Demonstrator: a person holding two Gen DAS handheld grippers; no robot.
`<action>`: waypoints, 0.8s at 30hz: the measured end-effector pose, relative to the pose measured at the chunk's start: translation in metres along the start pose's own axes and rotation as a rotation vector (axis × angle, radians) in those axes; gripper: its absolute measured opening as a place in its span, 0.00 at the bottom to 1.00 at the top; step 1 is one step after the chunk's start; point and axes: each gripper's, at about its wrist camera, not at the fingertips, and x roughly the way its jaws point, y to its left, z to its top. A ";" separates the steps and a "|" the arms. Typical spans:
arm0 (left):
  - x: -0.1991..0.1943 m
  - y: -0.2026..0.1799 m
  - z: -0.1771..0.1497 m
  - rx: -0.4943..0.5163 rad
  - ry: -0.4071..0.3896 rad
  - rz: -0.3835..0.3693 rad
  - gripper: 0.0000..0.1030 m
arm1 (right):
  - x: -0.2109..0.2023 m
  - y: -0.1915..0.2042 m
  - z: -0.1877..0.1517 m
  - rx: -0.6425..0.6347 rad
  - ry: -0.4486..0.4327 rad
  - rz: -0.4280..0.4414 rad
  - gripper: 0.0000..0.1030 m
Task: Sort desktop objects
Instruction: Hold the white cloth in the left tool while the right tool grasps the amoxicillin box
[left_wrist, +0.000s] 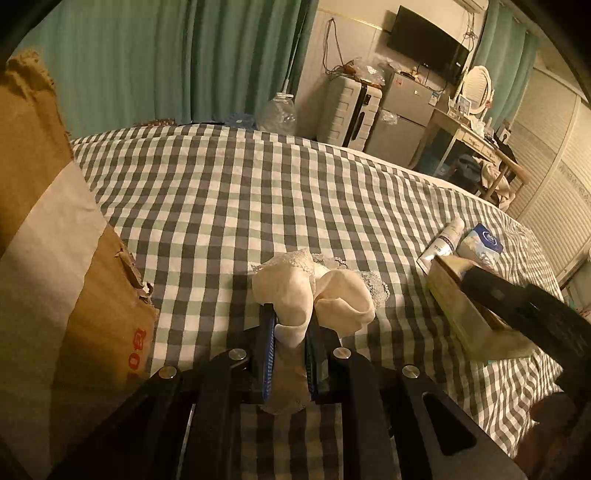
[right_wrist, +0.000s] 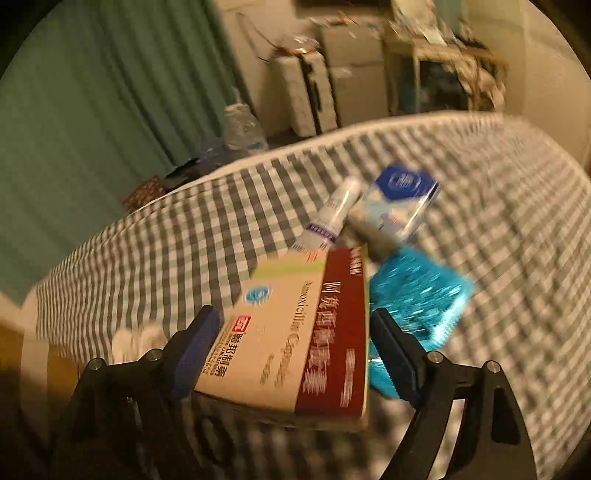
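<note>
My left gripper (left_wrist: 290, 332) pinches the soft, limp sock bundle (left_wrist: 314, 291) near the cardboard box (left_wrist: 55, 258), while my right gripper (right_wrist: 295, 332) clamps the light, stiff medicine box (right_wrist: 295, 332) by its sides.

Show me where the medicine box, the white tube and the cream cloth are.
medicine box (right_wrist: 295, 332), right wrist view, printed top face.
white tube (right_wrist: 332, 214), right wrist view, middle of body.
cream cloth (left_wrist: 314, 291), left wrist view, bunched middle.

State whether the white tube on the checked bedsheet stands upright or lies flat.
Lying flat: the white tube rests on its side on the checked bedsheet, beside the blue-and-white pack.
</note>
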 end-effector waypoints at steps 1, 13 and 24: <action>0.001 0.000 0.000 0.002 -0.003 0.001 0.14 | -0.007 -0.003 0.000 -0.025 -0.003 0.005 0.65; -0.001 -0.011 -0.007 0.014 0.018 0.022 0.14 | -0.019 -0.020 -0.021 -0.075 0.057 0.131 0.82; 0.022 0.000 -0.006 -0.010 0.009 -0.012 0.20 | 0.016 0.026 -0.038 -0.320 0.092 -0.017 0.86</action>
